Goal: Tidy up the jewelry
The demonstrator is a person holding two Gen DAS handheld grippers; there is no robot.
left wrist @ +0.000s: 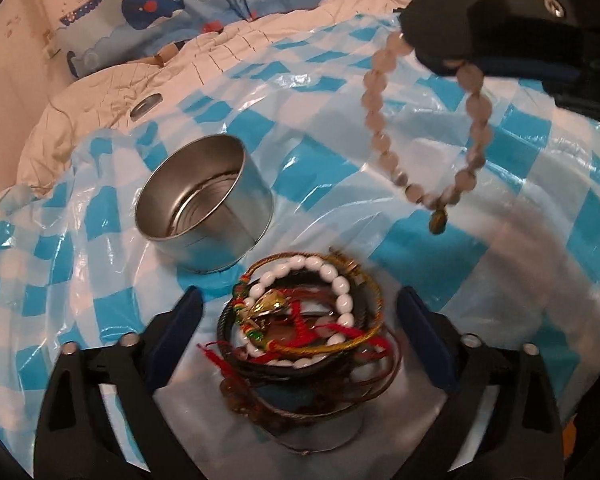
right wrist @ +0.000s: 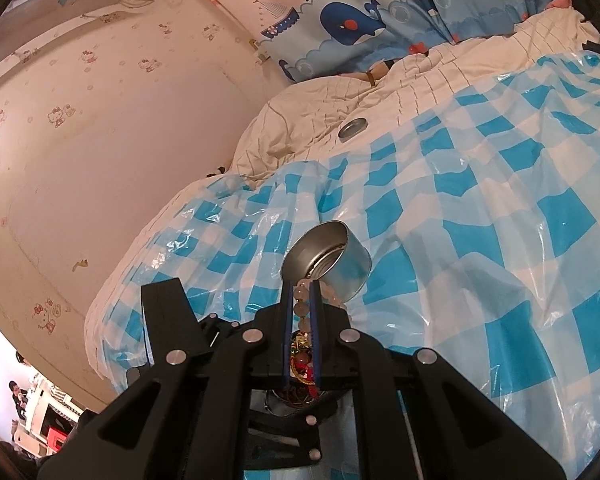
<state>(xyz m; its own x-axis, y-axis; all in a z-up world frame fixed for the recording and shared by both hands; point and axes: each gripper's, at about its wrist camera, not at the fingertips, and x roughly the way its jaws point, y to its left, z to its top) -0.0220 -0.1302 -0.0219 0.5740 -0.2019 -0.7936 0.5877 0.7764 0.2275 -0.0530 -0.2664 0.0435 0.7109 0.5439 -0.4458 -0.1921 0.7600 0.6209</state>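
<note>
On the checkered bed (right wrist: pixel 500 184), my right tool (right wrist: pixel 303 312) pinches a pink bracelet (left wrist: pixel 432 132); left tool (left wrist: pixel 300 340) gapes empty; I should release squarely over the tin (left wrist: pixel 204 208).

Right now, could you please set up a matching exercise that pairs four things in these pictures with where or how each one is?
Things:
1. pink bead bracelet
2. metal tin
3. pile of bracelets
4. round lid

States:
A. lying on the cream quilt, beyond the checked plastic sheet
B. standing open on the checked plastic sheet, with nothing in it
C. hanging in the air from the shut right hand-held gripper
D. heaped between the open fingers of the left hand-held gripper

Pairs: 1-C, 2-B, 3-D, 4-A
</note>
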